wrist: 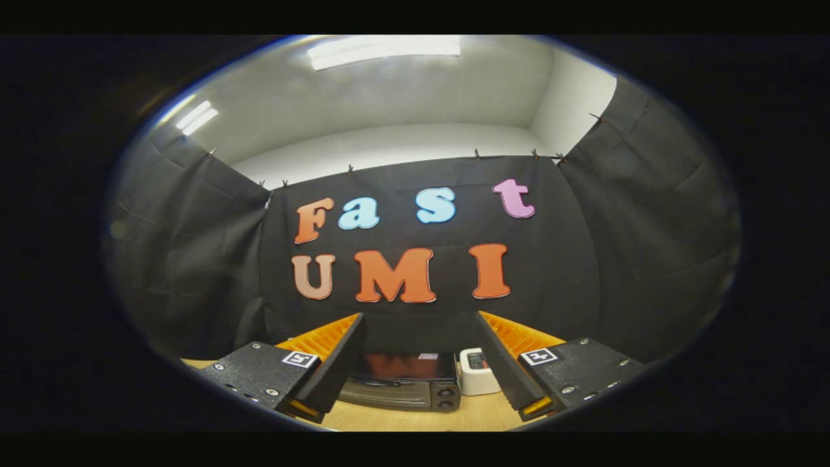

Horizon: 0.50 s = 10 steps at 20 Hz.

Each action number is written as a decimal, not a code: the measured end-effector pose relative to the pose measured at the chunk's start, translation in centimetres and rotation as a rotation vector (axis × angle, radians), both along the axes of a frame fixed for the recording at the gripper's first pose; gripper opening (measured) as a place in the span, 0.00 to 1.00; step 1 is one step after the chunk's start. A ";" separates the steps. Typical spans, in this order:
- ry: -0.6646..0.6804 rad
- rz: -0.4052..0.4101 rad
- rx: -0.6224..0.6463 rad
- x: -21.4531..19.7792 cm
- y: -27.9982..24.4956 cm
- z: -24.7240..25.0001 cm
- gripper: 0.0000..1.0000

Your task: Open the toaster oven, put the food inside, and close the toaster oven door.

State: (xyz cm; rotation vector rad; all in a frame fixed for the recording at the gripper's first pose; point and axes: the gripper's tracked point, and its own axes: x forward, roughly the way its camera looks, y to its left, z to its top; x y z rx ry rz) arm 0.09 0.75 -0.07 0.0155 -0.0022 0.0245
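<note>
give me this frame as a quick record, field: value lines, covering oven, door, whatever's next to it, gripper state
toaster oven: on the wooden table, beyond the fingers, seen between them
oven door: looks closed, handle across the front
knobs: two on the oven's right end
neighbour: small white appliance standing just right of the oven
gripper: jaws spread wide, holding nothing, well short of the oven
food: none identified
task stage: oven not yet opened

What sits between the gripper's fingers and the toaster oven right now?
Nothing: in the gripper view, bare wooden tabletop separates the open gripper from the toaster oven, its door shut. A small white appliance stands beside the oven.
</note>
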 end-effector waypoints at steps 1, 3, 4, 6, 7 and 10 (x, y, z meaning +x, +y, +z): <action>-0.001 0.000 0.003 0.0 0.1 0.0 0.97; 0.001 0.005 0.004 0.1 0.4 -0.2 0.98; 0.002 0.008 0.002 0.1 0.5 -0.2 0.98; 0.009 0.012 0.001 0.3 0.8 -0.6 0.97; 0.012 0.017 0.004 0.3 1.1 -0.9 0.97; 0.026 0.029 0.023 0.6 1.8 -1.7 0.98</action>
